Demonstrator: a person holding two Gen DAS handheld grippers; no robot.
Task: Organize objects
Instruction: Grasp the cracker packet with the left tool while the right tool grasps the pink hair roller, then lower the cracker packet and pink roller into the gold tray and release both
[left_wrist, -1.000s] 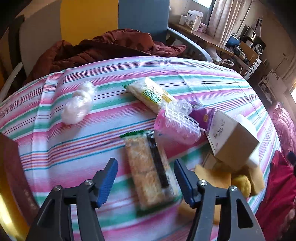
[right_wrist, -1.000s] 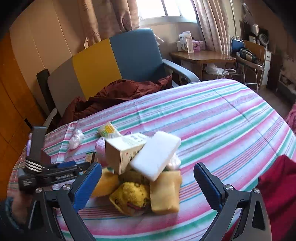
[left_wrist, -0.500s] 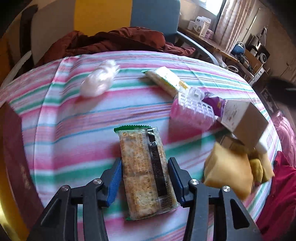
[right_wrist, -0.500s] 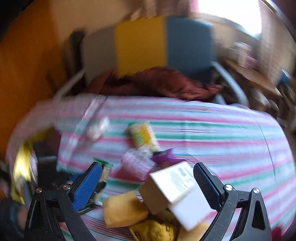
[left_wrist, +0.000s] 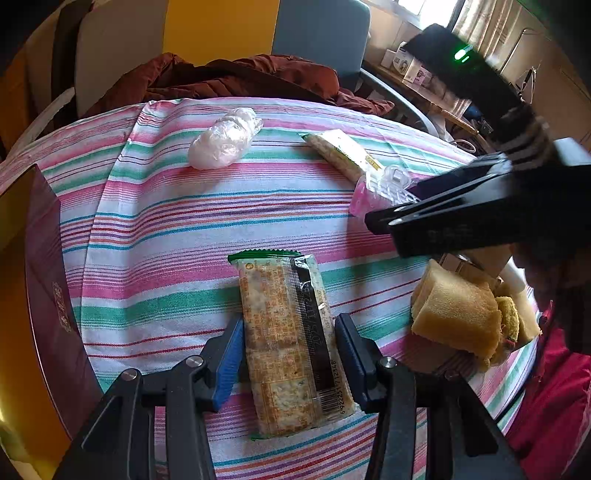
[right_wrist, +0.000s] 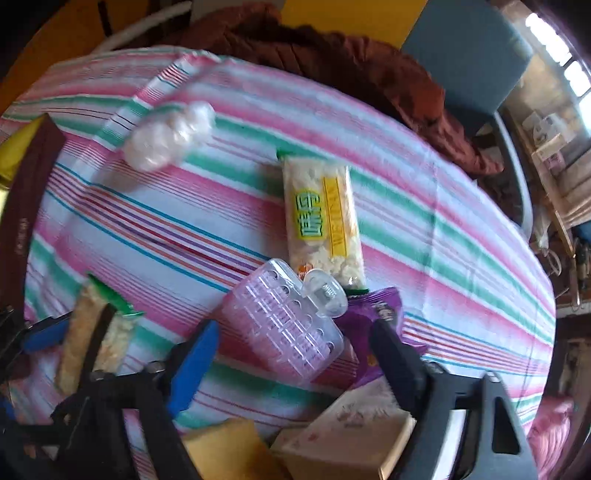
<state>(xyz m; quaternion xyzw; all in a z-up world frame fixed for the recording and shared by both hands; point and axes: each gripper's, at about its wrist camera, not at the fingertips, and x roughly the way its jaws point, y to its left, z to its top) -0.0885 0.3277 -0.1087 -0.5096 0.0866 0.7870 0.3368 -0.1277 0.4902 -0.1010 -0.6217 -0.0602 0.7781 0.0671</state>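
Observation:
A long cracker packet (left_wrist: 277, 295) lies on the striped tablecloth (left_wrist: 166, 229). My left gripper (left_wrist: 289, 350) is shut on its near half, with a blue pad against each long side. In the right wrist view a clear pink plastic case (right_wrist: 280, 314) rests partly on a purple packet (right_wrist: 380, 317). My right gripper (right_wrist: 293, 339) points down over the case, its jaws closing with the case between them. The pads are not pressing on it. A yellow-labelled snack packet (right_wrist: 321, 218) lies just beyond the case.
A wad of clear plastic (left_wrist: 225, 140) lies at the far left of the cloth. Yellow sponges (left_wrist: 458, 317) and a cardboard box (right_wrist: 351, 435) are piled at the right. A dark red box (left_wrist: 48, 295) stands at the left edge. A chair with a maroon jacket (left_wrist: 240, 77) stands behind the table.
The left jaws closed onto the cracker packet and have held still since. The right gripper swung down and rolled from facing the room to over the pink case, its jaws narrowing.

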